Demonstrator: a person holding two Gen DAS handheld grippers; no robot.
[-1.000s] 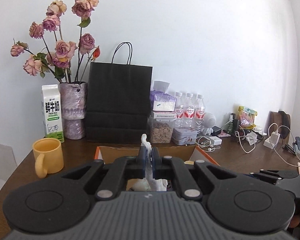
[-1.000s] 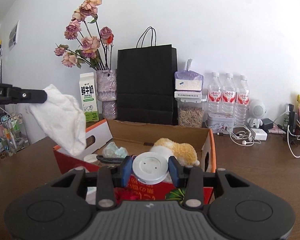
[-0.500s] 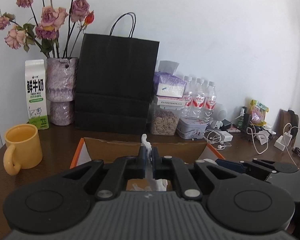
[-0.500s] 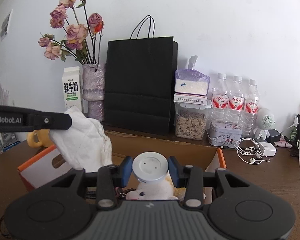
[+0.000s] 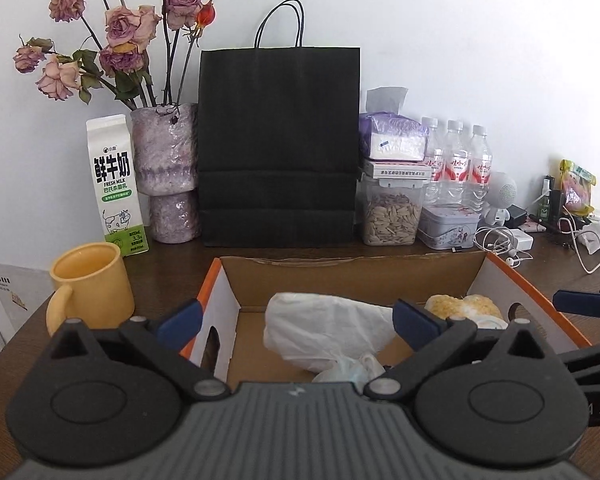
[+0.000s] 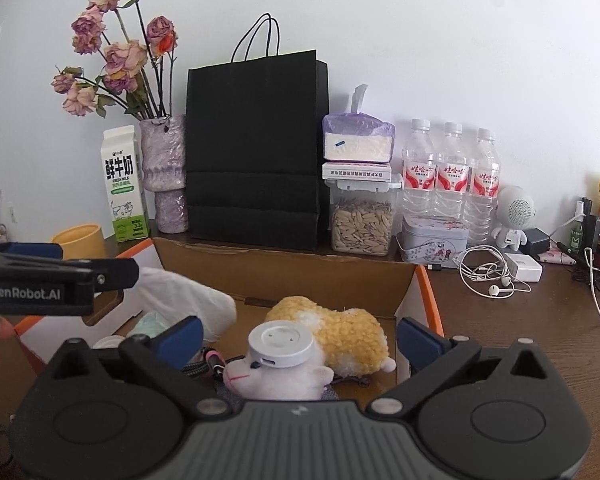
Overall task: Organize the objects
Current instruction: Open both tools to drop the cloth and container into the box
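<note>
Landmark: cardboard box (image 5: 352, 276), open-topped with orange outer sides, standing on the dark wooden worktop (image 6: 540, 332).
Left gripper (image 5: 296, 322): jaws spread wide and holding nothing, poised above the box's near left part.
Right gripper (image 6: 300, 334): jaws spread wide and holding nothing, poised above the box's near right part.
White cloth (image 5: 328, 332): crumpled, lying inside the box toward its left side, below the gap of the left jaws.
Plush toy (image 6: 332, 344): yellow and white, lying inside the box to the right of the cloth.
White disc (image 6: 281, 343): round, flat, resting on the plush toy's white head.
Braided cable (image 6: 198, 368): dark, on the box floor just left of the toy's head.
Yellow mug (image 5: 90, 284): on the worktop just left of the box.
Milk carton (image 5: 116, 184): behind the box, to the left, upright.
Vase of dried roses (image 5: 168, 172): behind the box, between the carton and the black paper bag (image 5: 278, 144).
Seed jar (image 6: 362, 220): behind the box, right of the bag, a tissue pack (image 6: 358, 140) stacked above it.
Water bottles (image 6: 452, 176): three, behind the box to its right, standing behind a tin (image 6: 434, 244).
Earphones (image 6: 488, 276): white, tangled on the worktop right of the box.
</note>
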